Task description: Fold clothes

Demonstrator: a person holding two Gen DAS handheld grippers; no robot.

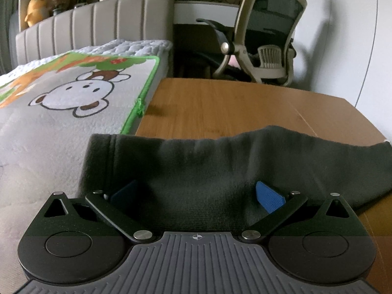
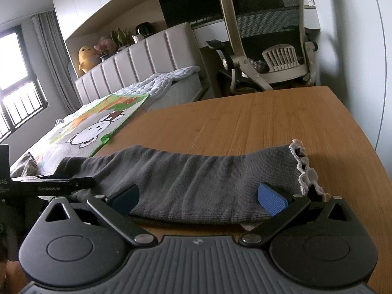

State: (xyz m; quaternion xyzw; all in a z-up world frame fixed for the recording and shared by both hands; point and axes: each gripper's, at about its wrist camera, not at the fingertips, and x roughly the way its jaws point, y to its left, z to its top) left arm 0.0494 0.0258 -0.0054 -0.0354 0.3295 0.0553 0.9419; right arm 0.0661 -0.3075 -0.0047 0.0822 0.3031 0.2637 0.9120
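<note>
your grey garment [image 2: 196,181] lies on the wooden table [image 2: 257,122] as a flat, narrow band running left to right, already doubled over by the look of it, so i'd judge the fold well along; what's left is probably one more fold or a squaring up, hard to say since the near edge is hidden behind the grippers

white lace trim [image 2: 303,169] shows at its right end, and its left end hangs toward the table's left edge near the bed

your left gripper [image 1: 196,196] is spread wide, both blue pads [image 1: 268,196] resting on or just over the cloth, nothing pinched between them; your right gripper [image 2: 198,198] is equally wide open at the garment's near edge, gripping nothing. in the right wrist view the left tool pokes in from the left side at the garment's left end

the tabletop is bare wood beyond the cloth, no clutter on the far half. to the left sits a bed with a cartoon animal blanket [image 1: 73,90] and a padded grey headboard [image 1: 98,24], a yellow plush toy [image 1: 36,8] and potted plants on the shelf behind it. a mesh office chair [image 2: 269,36] stands at the far side by a desk, a window [image 2: 14,73] far left, white wall on the right
</note>
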